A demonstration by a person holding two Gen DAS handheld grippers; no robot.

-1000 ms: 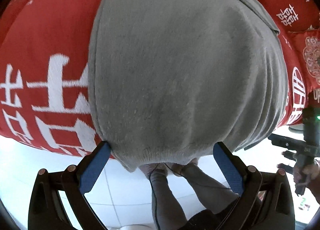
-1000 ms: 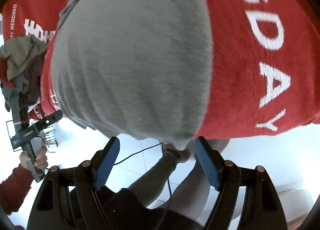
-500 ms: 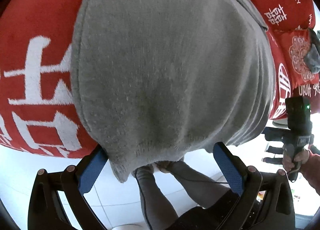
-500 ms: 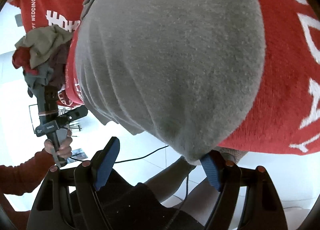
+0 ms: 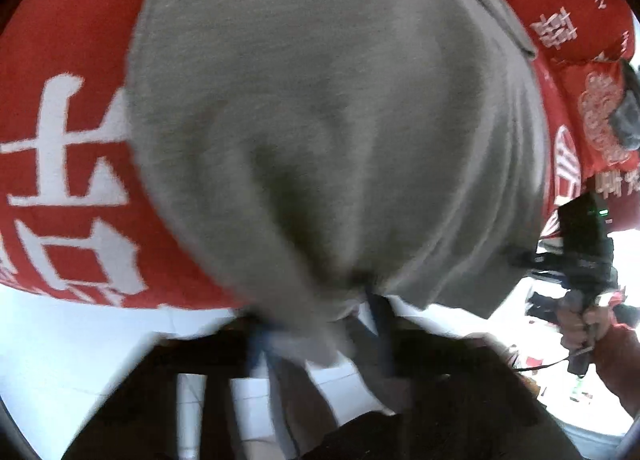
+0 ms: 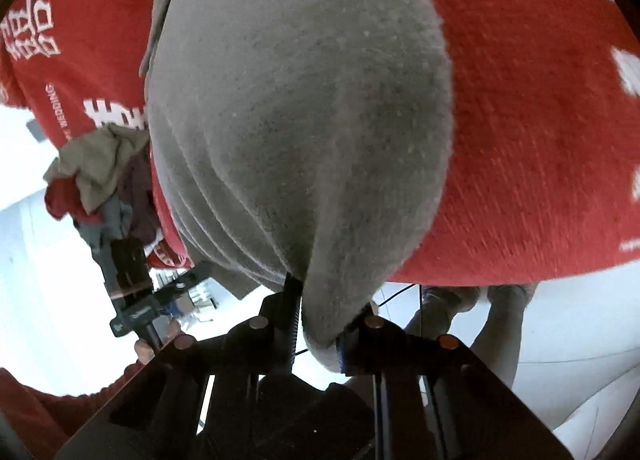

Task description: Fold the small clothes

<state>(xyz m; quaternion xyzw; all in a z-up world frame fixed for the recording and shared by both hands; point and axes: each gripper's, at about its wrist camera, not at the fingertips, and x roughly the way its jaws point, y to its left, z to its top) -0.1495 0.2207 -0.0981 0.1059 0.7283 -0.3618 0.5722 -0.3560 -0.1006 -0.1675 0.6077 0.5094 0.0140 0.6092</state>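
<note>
A grey knitted garment (image 5: 340, 120) lies spread on a red cloth with white lettering (image 5: 60, 60), its near hem hanging over the table's edge. My left gripper (image 5: 320, 324) is shut on the hem's left corner, and the fabric bunches into folds between its blurred fingers. In the right wrist view the same garment (image 6: 300, 120) fills the middle. My right gripper (image 6: 320, 324) is closing, and the hem's right corner is pinched between its jaws, with creases running up from the grip.
A pile of crumpled clothes (image 6: 100, 172) sits at the left end of the red cloth (image 6: 520, 100). A hand in a red sleeve (image 5: 580, 320) grips the other tool's handle. The person's legs (image 6: 500, 320) stand on white floor tiles below the table's edge.
Both grippers went from wide open around the hem to closed on it. The grey fabric now puckers toward each grip.
</note>
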